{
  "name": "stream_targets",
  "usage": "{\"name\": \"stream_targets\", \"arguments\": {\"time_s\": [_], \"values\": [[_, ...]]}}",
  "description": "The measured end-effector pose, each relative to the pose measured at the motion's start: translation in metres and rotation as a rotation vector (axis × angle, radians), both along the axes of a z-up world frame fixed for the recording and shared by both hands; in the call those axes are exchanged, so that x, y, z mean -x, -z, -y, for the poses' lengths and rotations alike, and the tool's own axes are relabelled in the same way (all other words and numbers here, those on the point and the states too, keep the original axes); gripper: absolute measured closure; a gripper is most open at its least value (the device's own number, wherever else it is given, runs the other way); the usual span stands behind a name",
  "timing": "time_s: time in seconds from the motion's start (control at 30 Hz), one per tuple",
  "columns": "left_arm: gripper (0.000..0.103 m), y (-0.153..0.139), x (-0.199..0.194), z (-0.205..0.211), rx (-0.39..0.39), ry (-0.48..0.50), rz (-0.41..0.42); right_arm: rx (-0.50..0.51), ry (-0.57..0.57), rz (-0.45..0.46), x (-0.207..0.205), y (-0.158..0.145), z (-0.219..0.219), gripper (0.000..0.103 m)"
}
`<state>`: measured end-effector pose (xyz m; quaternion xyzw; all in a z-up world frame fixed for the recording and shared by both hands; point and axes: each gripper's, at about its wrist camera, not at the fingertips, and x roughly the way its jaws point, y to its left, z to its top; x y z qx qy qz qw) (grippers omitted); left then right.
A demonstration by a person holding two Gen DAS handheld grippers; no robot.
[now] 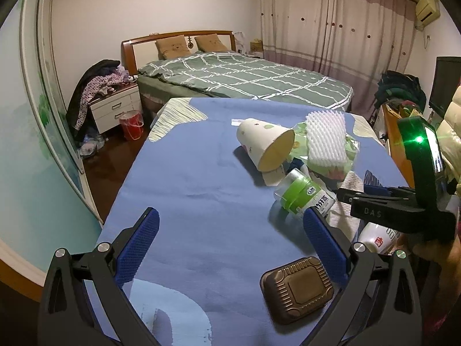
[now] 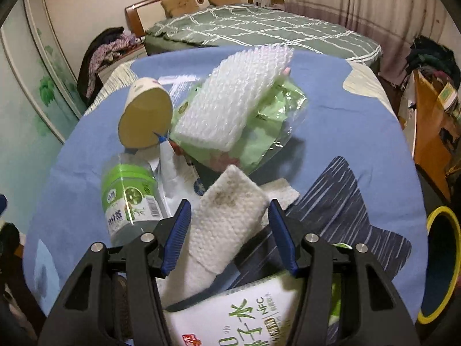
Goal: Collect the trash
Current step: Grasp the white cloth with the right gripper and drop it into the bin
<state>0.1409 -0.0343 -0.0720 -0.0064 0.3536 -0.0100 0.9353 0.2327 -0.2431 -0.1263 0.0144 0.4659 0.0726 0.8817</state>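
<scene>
A pile of trash lies on the blue-covered table [image 1: 187, 173]: a tipped paper cup [image 2: 144, 115], a white foam net [image 2: 230, 98] on a green wrapper [image 2: 265, 132], a green-labelled bottle [image 2: 129, 199], a stained paper towel [image 2: 227, 216] and a white carton [image 2: 230, 317]. My right gripper [image 2: 229, 227] points down over the towel, which lies between its fingers. The pads stand close to its sides without visibly squeezing it. My left gripper [image 1: 230, 227] hangs wide open above bare cloth, and a brown plastic tray [image 1: 296, 288] lies by its right finger [image 1: 322, 236].
A dark bin with a yellow rim [image 2: 440, 265] stands just off the table's right edge. Beyond the table is a bed [image 1: 245, 77], with a nightstand [image 1: 115, 106] and a red bucket [image 1: 131, 124] on the floor to the left. Furniture crowds the right side.
</scene>
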Motion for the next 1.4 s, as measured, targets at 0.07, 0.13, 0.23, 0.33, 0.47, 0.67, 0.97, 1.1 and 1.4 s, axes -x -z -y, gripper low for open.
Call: {"name": "stream_targets", "arguments": {"time_s": [0.07,0.13,0.23,0.33,0.47,0.67,0.97,1.1,1.4], "values": [[0.005,0.001,-0.001,0.001,0.002,0.001,-0.001,-0.004,-0.007,-0.002,0.002,0.0,-0.001,0.085],[0.005,0.002,-0.001,0.002,0.002,0.002,-0.001,-0.024,-0.011,0.002,0.003,0.0,0.0,0.092],[0.005,0.002,0.001,0.002,0.0,0.004,-0.001,-0.065,-0.009,0.022,0.009,-0.004,0.003,0.094],[0.005,0.002,0.001,0.002,0.001,0.004,-0.001,-0.113,-0.001,0.063,0.015,-0.014,0.012,0.095],[0.005,0.003,0.003,0.003,0.0,0.009,0.001,-0.155,0.007,0.126,0.031,-0.037,0.02,0.095],[0.005,0.003,0.006,0.011,-0.003,0.028,0.006,-0.193,0.022,0.229,0.057,-0.073,0.039,0.095],[0.005,0.003,0.012,0.024,0.001,0.059,0.01,-0.181,0.119,0.305,0.091,-0.095,0.086,0.095],[0.005,0.007,0.012,0.029,0.007,0.072,0.0,-0.145,0.235,0.326,0.112,-0.092,0.129,0.094],[0.005,0.02,0.011,0.059,-0.006,0.121,-0.033,-0.055,0.507,0.297,0.146,-0.065,0.232,0.094]]}}
